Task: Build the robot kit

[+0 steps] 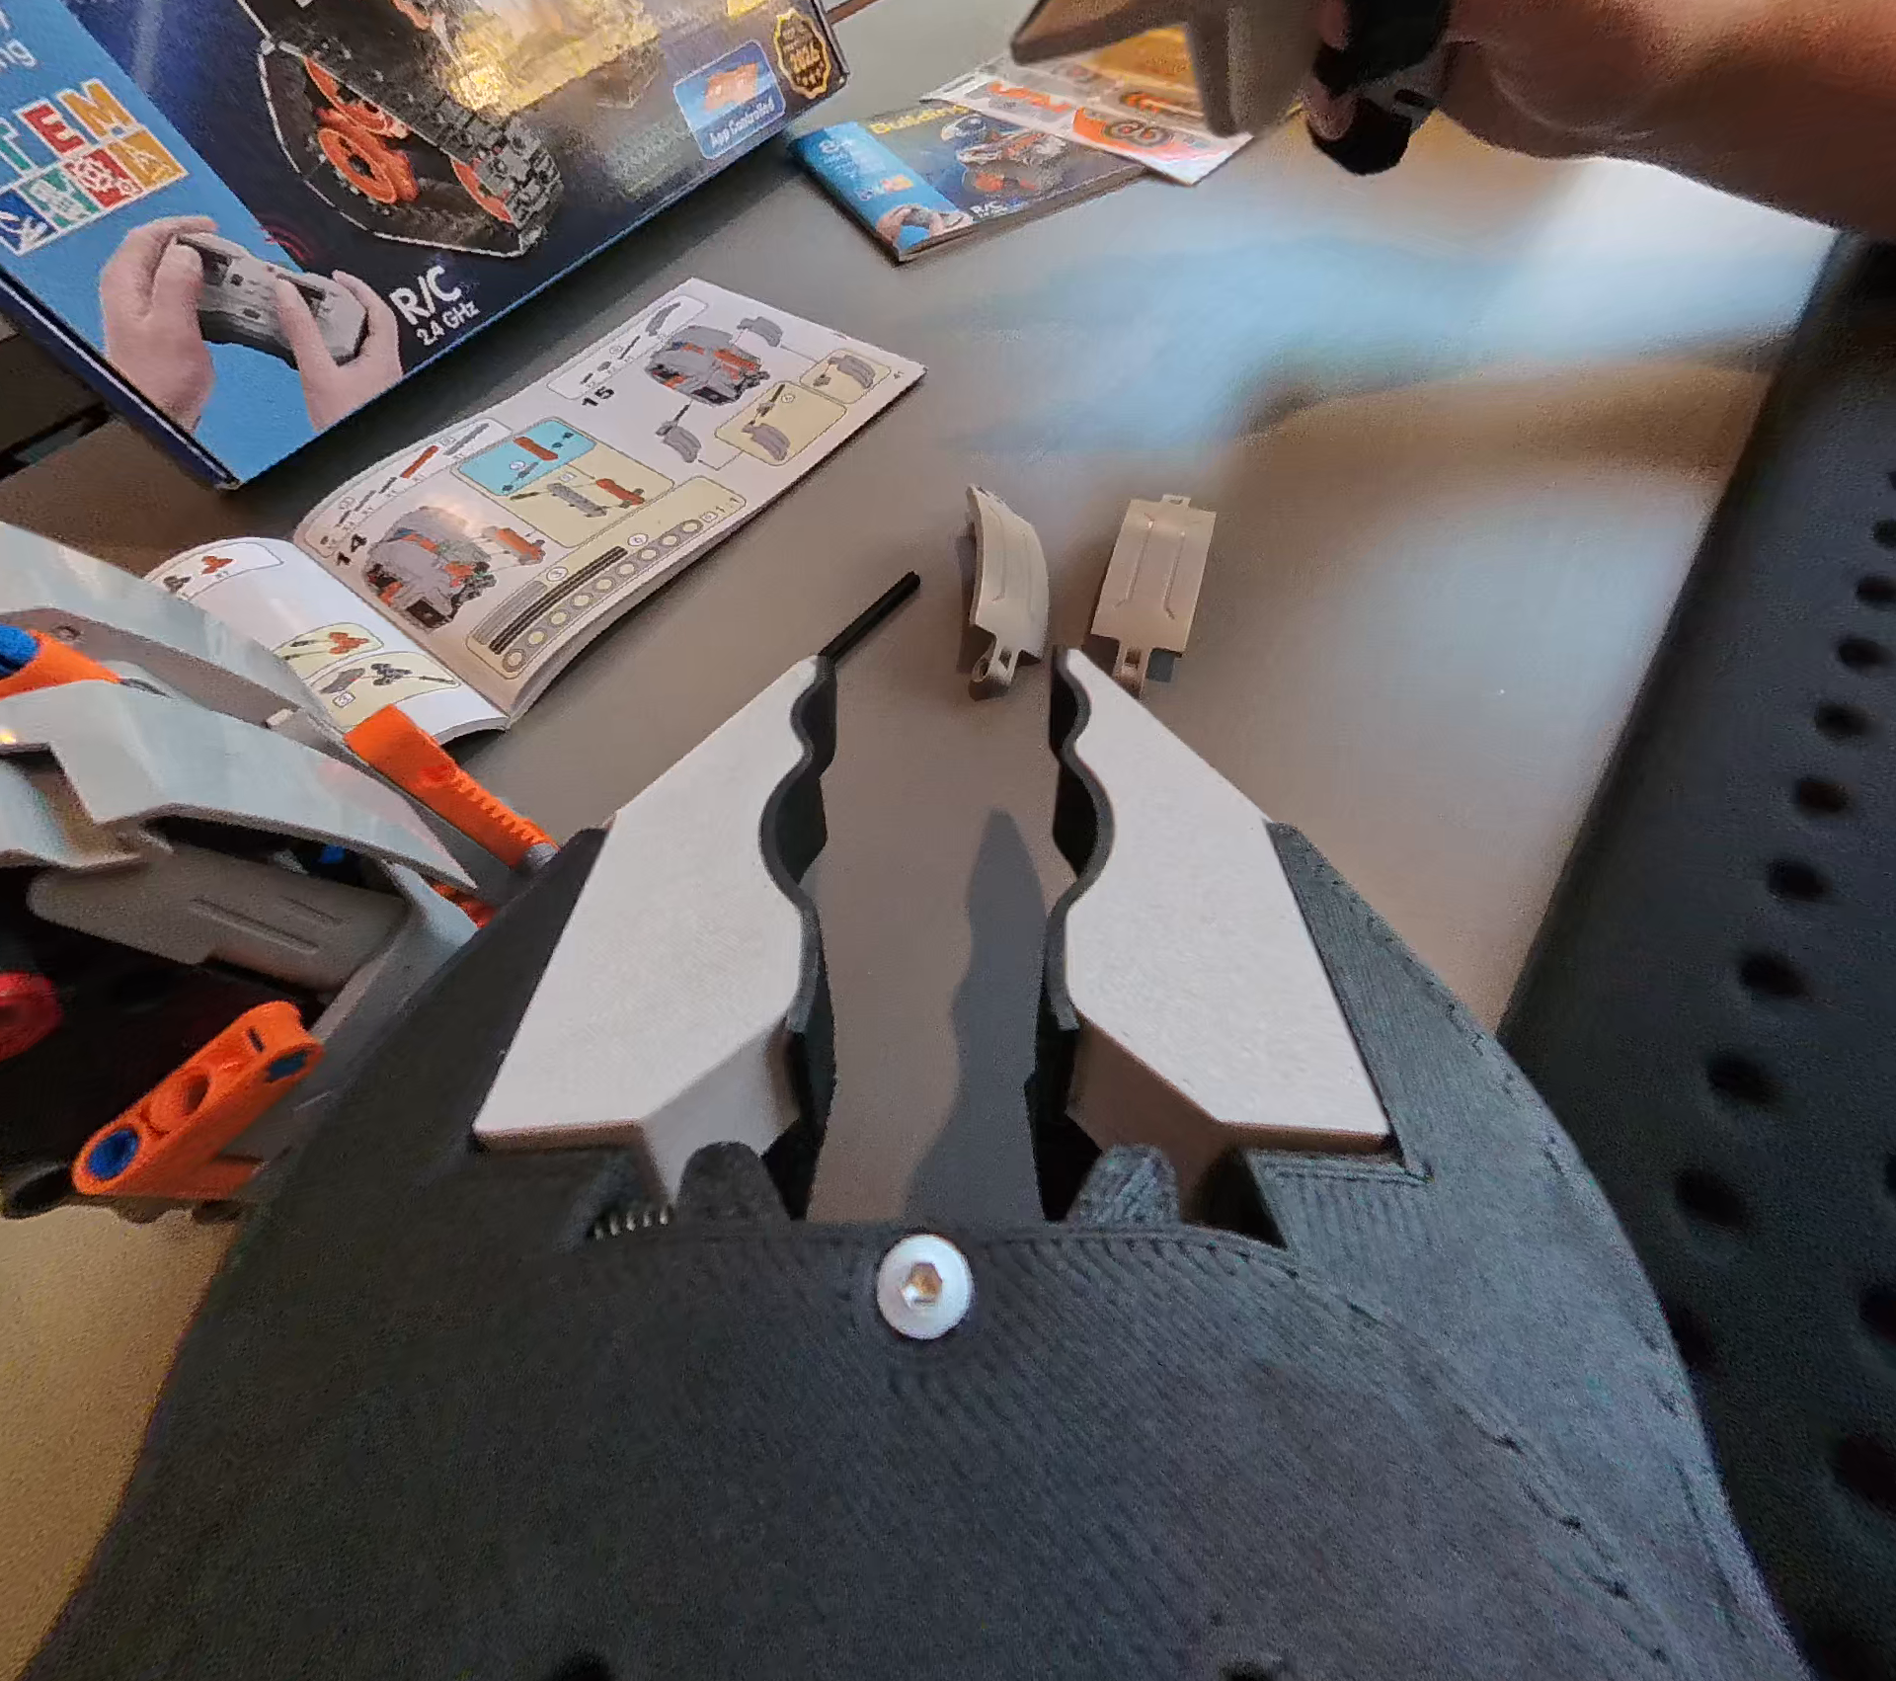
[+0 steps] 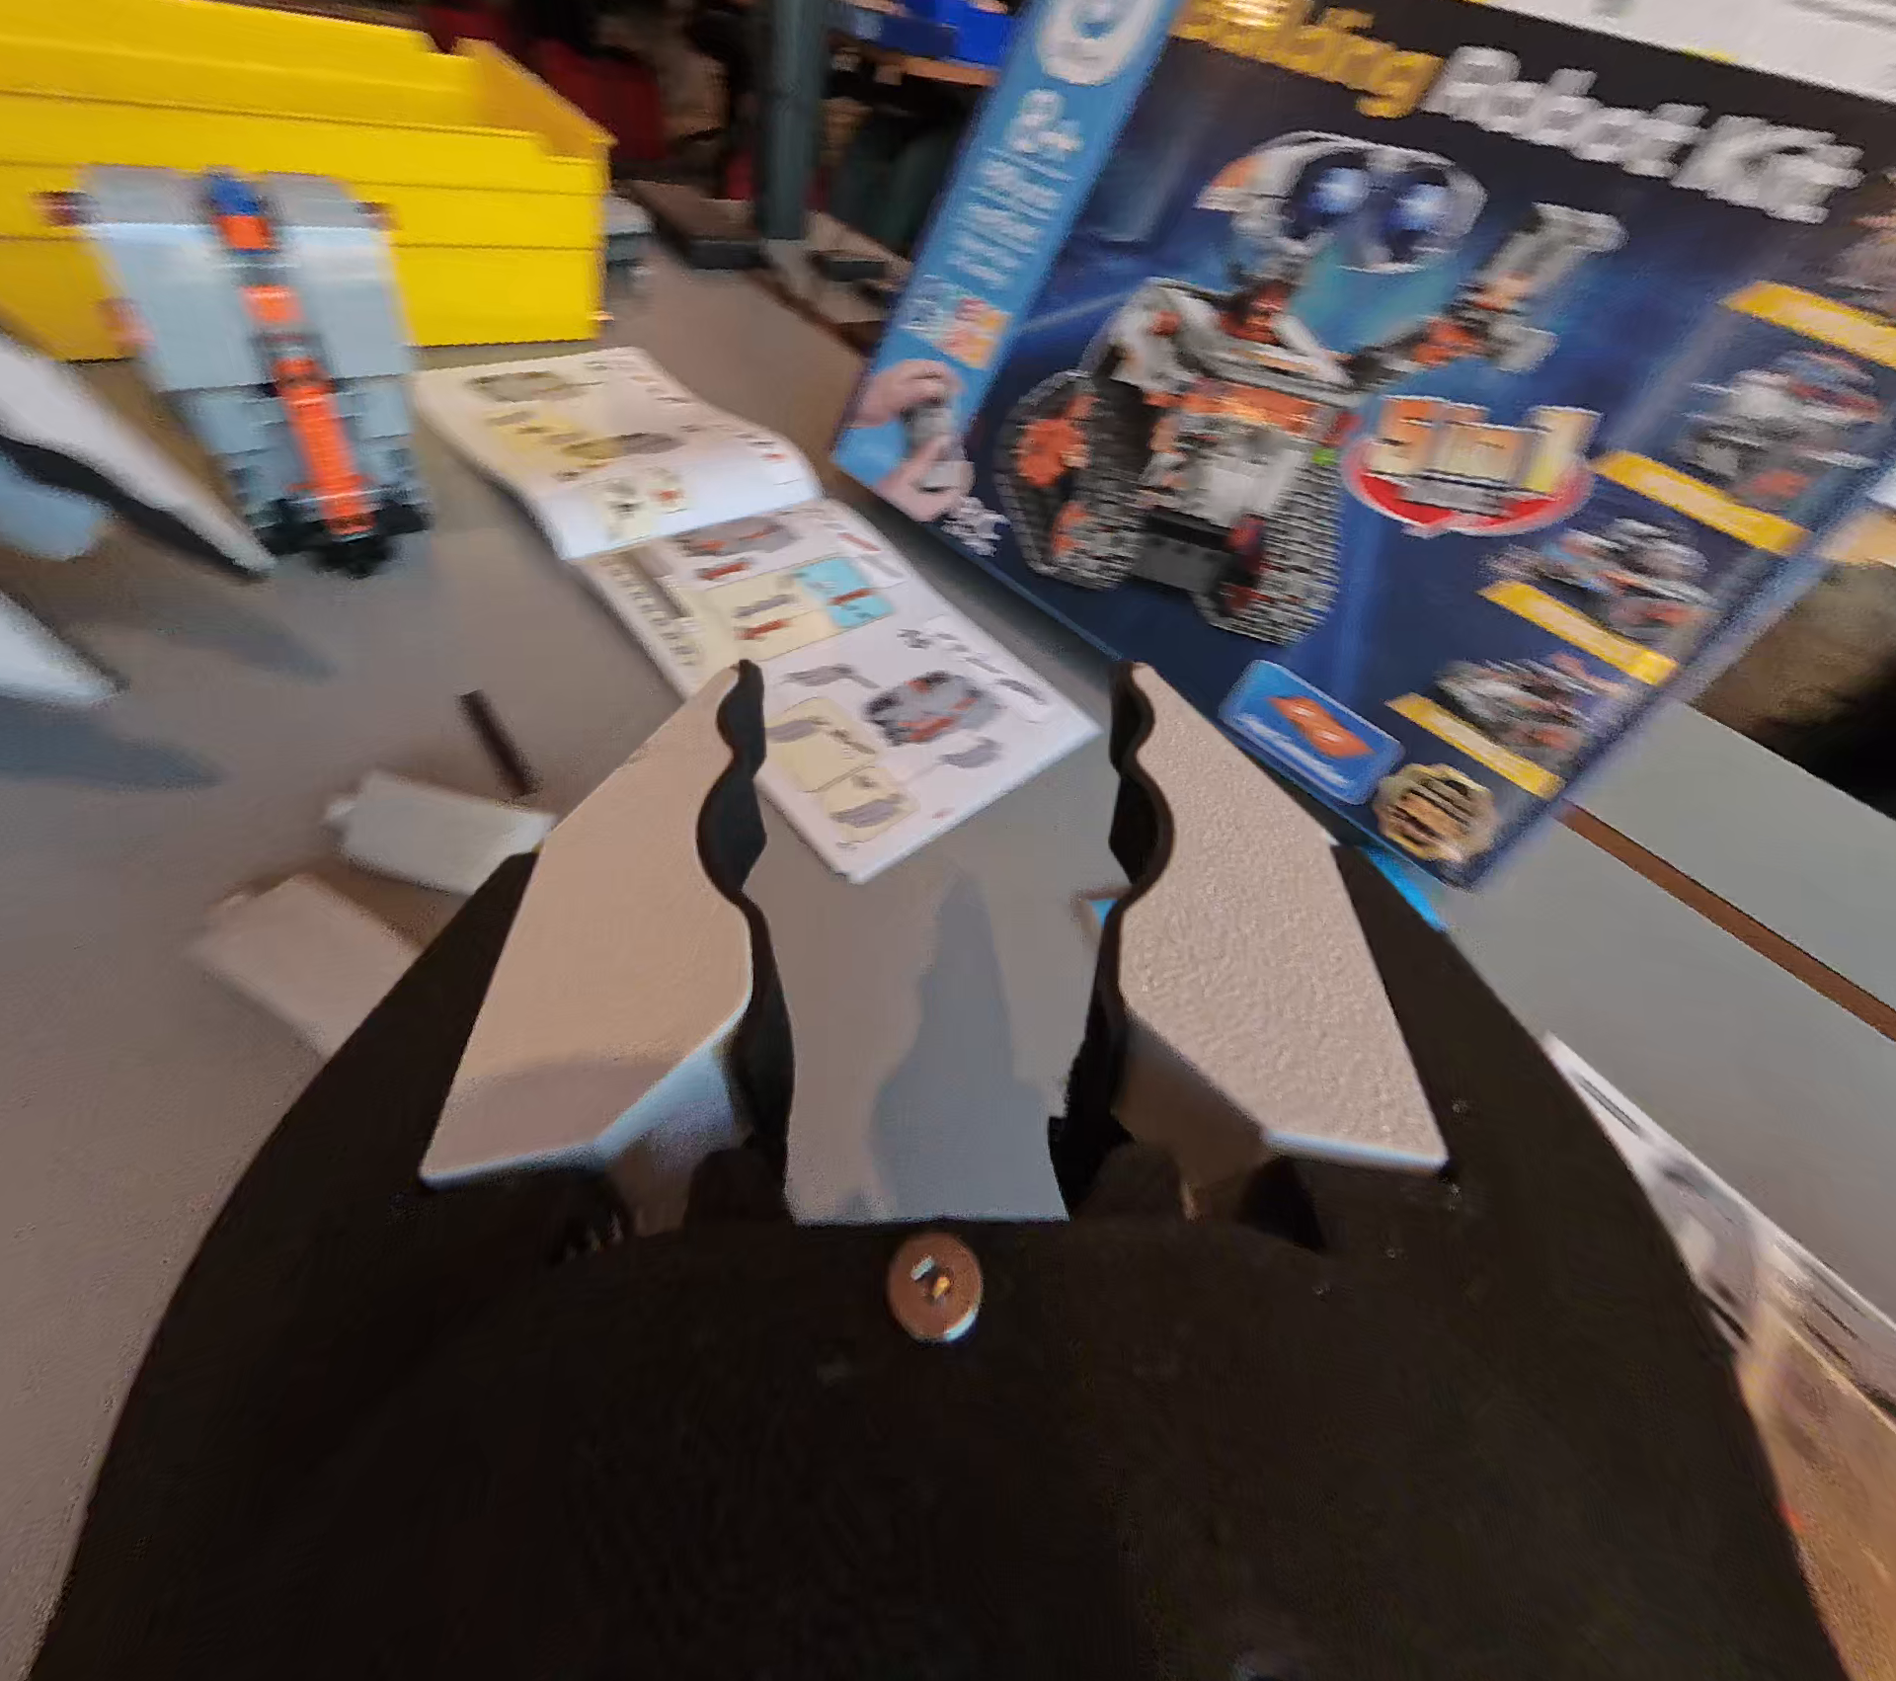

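Right wrist view is smearing; edges unreadable. My left gripper point(image 1: 939, 672) is hovering spread, empty, near two grey curved panels point(image 1: 1003, 590) lying lengthwise away from me. My right gripper point(image 2: 939, 693) is gaping, empty, facing the open booklet point(image 2: 821, 667).

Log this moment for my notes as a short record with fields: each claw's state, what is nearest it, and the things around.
left claw: open, empty, low over the table
nearest: two grey curved panels, thin black rod
right claw: open, empty, raised
ahead of it: open instruction booklet, kit box
left side: part-built grey and orange model
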